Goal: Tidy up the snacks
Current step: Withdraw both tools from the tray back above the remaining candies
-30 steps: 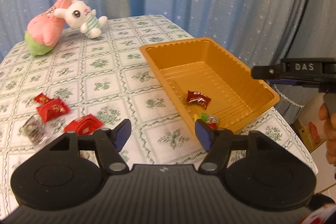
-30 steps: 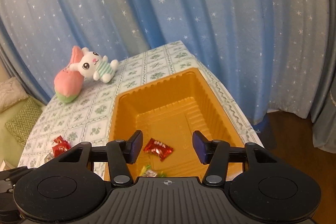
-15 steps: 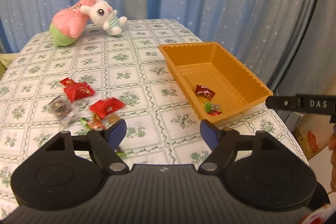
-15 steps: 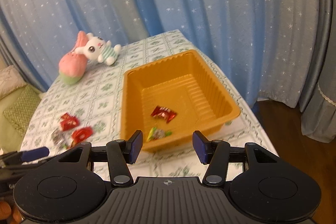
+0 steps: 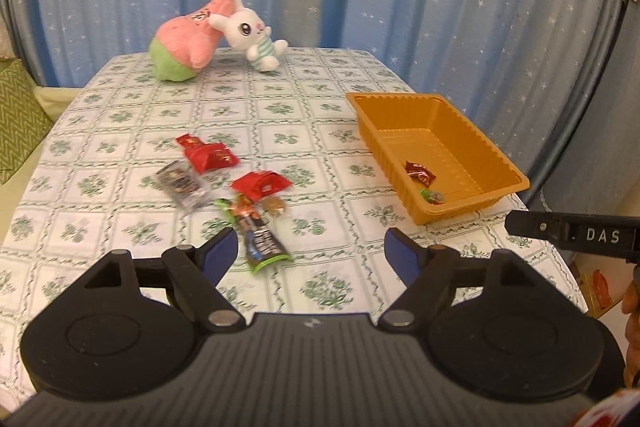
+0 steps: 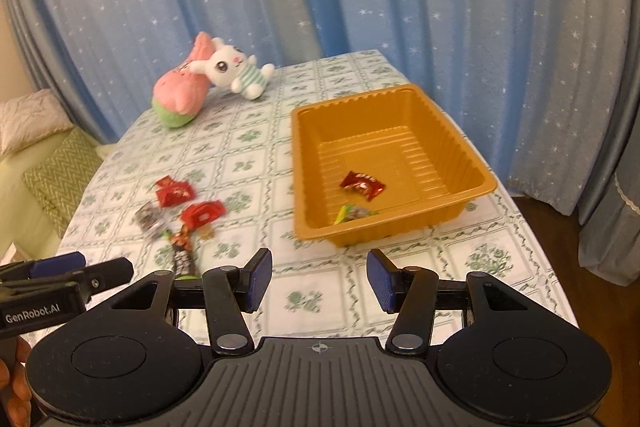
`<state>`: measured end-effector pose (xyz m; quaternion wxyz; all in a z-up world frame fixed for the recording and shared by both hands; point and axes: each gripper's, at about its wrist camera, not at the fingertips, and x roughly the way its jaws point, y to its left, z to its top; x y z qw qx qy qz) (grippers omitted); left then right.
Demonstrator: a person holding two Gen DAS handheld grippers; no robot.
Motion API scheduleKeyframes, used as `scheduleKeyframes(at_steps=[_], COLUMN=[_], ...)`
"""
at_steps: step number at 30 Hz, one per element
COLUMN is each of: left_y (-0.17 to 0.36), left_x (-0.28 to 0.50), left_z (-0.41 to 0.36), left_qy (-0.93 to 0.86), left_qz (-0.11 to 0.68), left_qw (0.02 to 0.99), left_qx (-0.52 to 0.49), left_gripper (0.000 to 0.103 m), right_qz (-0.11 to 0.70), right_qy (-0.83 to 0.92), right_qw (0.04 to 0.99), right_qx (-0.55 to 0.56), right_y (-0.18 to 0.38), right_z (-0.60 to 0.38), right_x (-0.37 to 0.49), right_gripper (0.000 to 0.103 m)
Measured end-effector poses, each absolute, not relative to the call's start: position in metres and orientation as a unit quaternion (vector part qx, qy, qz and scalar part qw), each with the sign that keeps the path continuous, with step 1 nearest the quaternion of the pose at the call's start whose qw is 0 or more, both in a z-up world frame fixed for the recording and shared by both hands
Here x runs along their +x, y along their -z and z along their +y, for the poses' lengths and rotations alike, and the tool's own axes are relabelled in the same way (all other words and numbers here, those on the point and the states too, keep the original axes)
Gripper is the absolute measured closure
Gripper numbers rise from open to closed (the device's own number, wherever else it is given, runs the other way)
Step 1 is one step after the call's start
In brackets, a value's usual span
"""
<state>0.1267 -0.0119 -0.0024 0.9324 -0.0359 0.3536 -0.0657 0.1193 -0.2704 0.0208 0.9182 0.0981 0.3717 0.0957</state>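
Note:
An orange tray (image 5: 440,99) (image 6: 352,99) stands on the right of the table. It holds a red candy (image 5: 419,173) (image 6: 362,185) and a green-wrapped candy (image 5: 432,195) (image 6: 354,213). Loose snacks lie left of it: two red packets (image 5: 210,157) (image 5: 260,185), a clear packet (image 5: 182,185), a small brown candy (image 5: 274,206) and a long dark bar (image 5: 256,235) (image 6: 182,251). My left gripper (image 5: 310,249) hangs open above the near table, the bar just past its left finger. My right gripper (image 6: 319,269) is open in front of the tray, nothing between its pads.
A pink plush (image 5: 188,39) and a white bunny plush (image 5: 252,31) lie at the table's far edge before a blue starry curtain. A green cushion (image 6: 56,179) sits off the table's left side. The table's right edge drops to a wooden floor (image 6: 536,211).
Both grippers have drawn back and up from the tray, so more of the table and the snack pile shows. The left gripper's jaws have spread wider; the right's gap is unchanged.

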Motion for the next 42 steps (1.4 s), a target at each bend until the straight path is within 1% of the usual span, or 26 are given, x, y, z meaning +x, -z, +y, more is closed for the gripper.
scheduleKeyframes(at_steps=[10, 22, 38, 42], left_y=[0.009, 0.024, 0.060, 0.074], left_x=[0.107, 0.110, 0.148, 0.167], left_z=[0.023, 0.041, 0.034, 0.030], left_qy=[0.037, 0.007, 0.000, 0.004], left_qz=[0.358, 0.364, 0.386, 0.392], left_qw=[0.932, 0.930, 0.921, 0.918], left_qx=[-0.046, -0.059, -0.061, -0.061], left_gripper=[0.025, 0.025, 0.025, 0.029], right_qz=[0.381, 0.393, 0.400, 0.403], right_qy=[-0.122, -0.141, -0.162, -0.167], right_qw=[0.912, 0.905, 0.899, 0.897], right_qx=[0.088, 0.078, 0.073, 0.069], right_y=[-0.014, 0.002, 0.035, 0.049], right_z=[-0.242, -0.217, -0.208, -0.207], right_x=[0.109, 0.112, 0.134, 0.145], right_gripper=[0.050, 0.050, 0.050, 0.051])
